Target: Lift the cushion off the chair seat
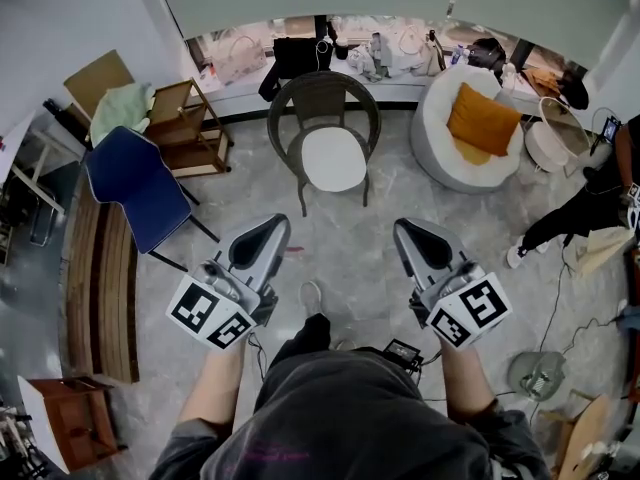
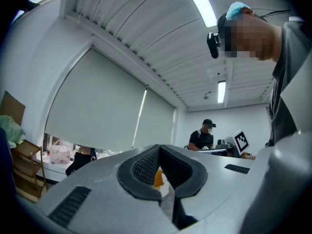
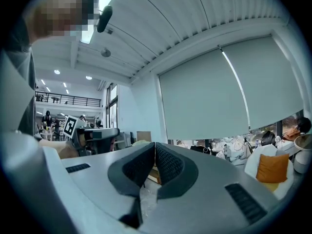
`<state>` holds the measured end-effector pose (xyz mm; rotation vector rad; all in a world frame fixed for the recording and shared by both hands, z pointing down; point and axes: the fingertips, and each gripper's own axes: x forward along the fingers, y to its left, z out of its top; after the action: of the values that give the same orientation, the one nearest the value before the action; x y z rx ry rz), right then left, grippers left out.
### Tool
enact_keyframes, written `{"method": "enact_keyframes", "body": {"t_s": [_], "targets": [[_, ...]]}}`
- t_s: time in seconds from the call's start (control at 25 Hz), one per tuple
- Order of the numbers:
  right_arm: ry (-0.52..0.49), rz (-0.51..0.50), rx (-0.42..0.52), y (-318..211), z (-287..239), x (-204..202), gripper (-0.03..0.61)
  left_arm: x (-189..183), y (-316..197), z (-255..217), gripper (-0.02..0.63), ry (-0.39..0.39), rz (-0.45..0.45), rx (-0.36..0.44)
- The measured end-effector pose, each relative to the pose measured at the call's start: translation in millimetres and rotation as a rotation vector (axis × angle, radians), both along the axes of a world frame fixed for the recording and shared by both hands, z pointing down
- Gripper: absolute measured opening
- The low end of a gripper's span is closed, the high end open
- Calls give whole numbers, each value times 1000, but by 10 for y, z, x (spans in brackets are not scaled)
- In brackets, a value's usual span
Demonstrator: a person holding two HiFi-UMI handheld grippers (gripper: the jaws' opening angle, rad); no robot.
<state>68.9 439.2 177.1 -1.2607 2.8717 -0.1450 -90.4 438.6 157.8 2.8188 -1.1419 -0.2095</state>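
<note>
Pale floor (image 1: 350, 253) is lying open ahead, with a blue chair (image 1: 135, 188) sitting at the left. The left gripper (image 1: 268, 226) is hovering near, jaws closed on nothing. The white cushion (image 1: 334, 159) is resting on the wicker chair (image 1: 322, 93) far centre, probably soft and light and best pinched at its near rim, and the right gripper (image 1: 408, 232) is hovering likewise closed.

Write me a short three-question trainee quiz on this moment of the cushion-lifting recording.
1. True or false: the white cushion lies on the seat of the wicker chair.
2. The left gripper and right gripper are: A) shut and empty, short of the chair; B) wide open; C) clamped on the cushion.
3. What colour is the pillow on the round white armchair?
Key: 1 true; 2 A; 3 orange.
</note>
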Motion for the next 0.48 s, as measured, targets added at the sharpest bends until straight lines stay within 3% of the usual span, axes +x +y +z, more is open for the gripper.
{"method": "enact_keyframes", "body": {"t_s": [0.48], "targets": [[8, 14, -37, -920, 109, -260, 14, -245, -956, 130, 9, 10, 18, -36]]}}
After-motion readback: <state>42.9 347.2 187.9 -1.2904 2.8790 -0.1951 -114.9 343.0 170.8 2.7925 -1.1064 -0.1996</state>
